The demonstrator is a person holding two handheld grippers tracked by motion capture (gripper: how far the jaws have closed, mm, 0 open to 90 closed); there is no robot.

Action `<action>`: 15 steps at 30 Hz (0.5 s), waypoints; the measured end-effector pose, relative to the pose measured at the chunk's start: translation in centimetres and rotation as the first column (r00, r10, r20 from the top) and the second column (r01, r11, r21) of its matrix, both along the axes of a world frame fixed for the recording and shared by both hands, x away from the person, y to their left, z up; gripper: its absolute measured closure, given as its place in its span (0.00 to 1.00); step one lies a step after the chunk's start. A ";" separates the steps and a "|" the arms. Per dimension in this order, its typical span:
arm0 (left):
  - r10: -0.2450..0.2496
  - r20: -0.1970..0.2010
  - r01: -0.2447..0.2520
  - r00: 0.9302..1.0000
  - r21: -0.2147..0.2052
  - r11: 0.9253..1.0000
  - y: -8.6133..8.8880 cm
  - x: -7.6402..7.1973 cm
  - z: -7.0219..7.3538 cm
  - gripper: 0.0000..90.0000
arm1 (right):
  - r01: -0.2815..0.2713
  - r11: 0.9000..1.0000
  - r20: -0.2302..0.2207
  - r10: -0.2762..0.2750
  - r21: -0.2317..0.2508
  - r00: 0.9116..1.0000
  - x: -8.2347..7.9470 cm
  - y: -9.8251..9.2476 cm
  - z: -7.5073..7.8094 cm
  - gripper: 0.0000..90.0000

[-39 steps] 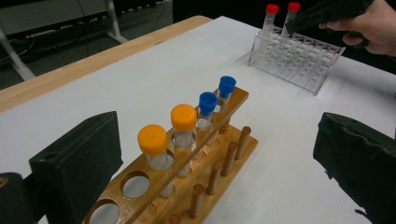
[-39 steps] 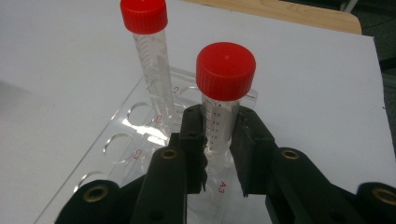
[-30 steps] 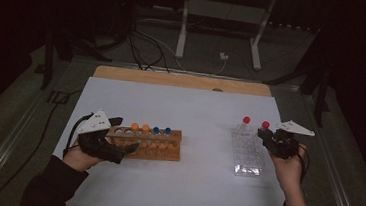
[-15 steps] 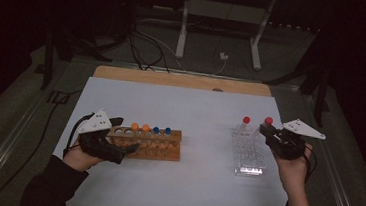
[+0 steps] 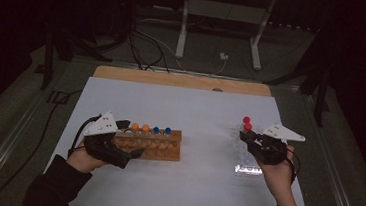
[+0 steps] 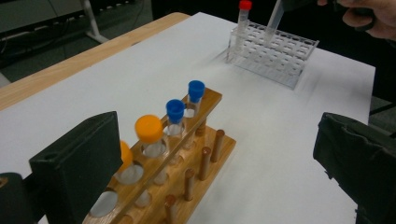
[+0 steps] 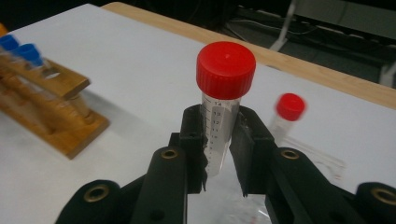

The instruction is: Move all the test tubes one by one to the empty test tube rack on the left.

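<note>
White table (image 5: 190,108) with a wooden strip along the far edge, lit against a dark room. On its left part, a wooden rack (image 5: 154,144) holding four capped tubes in a row: two orange-capped tubes (image 5: 139,128) toward the left end, two blue-capped tubes (image 5: 162,131) toward the right; in the left gripper view the same rack (image 6: 187,163) running away from the camera, with empty holes near the front and short pegs along the side. On the right part, well apart from the wooden one, a clear plastic rack (image 5: 246,156), seen in the left gripper view (image 6: 275,51) as a grid of holes with one red-capped tube (image 6: 242,18) standing upright in its far corner. Left gripper (image 5: 129,151) held low at the left end of the wooden rack, jaws spread wide, nothing between them, one jaw just beside the nearest orange cap. Right gripper (image 5: 245,134) held over the clear rack, jaws clamped on the body of a second red-capped tube (image 7: 223,102), upright, cap well above the jaws, lifted above the holes and close beside the standing tube, which looks blurred in the right gripper view (image 7: 287,112).
</note>
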State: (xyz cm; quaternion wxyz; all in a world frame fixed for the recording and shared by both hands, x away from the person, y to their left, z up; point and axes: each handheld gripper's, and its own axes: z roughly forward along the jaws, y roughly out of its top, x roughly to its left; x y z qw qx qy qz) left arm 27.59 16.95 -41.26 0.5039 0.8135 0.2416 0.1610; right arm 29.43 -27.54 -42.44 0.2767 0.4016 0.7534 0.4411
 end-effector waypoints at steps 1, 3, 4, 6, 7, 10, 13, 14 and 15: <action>-0.009 0.000 0.009 1.000 -0.001 1.000 -0.1 0.0 0.0 0.02 | -0.008 1.000 -0.004 0.008 -0.001 1.000 -0.1 0.3 0.0 0.83; -0.016 0.000 0.016 1.000 -0.003 1.000 -0.4 0.0 0.1 0.02 | -0.025 1.000 -0.010 0.025 -0.005 1.000 -0.2 0.8 -0.1 0.83; -0.020 -0.001 0.020 1.000 -0.004 1.000 -0.6 0.0 0.1 0.02 | -0.034 0.999 -0.012 0.034 -0.006 0.999 -0.3 1.0 -0.2 0.83; -0.028 -0.002 0.028 1.000 0.000 1.000 -1.0 0.1 0.1 0.02 | -0.052 0.999 -0.019 0.052 -0.013 0.998 -0.5 1.5 -0.4 0.83; -0.031 -0.001 0.031 1.000 0.002 1.000 -1.2 0.1 0.0 0.02 | -0.060 0.998 -0.023 0.060 -0.015 0.998 -0.5 1.7 -0.5 0.83; -0.046 -0.004 0.046 0.999 0.002 0.999 -1.8 0.1 0.0 0.02 | -0.084 0.996 -0.033 0.083 -0.022 0.996 -0.7 2.5 -0.8 0.83; -0.062 -0.004 0.062 0.998 0.001 0.998 -2.4 0.2 0.0 0.02 | -0.108 0.994 -0.042 0.106 -0.028 0.993 -1.0 3.1 -1.0 0.83; -0.065 -0.005 0.065 0.998 -0.001 0.998 -2.6 0.2 0.0 0.02 | -0.117 0.993 -0.047 0.115 -0.027 0.992 -1.1 3.3 -1.0 0.83; -0.066 -0.002 0.066 0.998 0.002 0.998 -2.8 0.2 0.0 0.02 | -0.122 0.992 -0.048 0.121 -0.028 0.992 -1.2 3.5 -1.0 0.83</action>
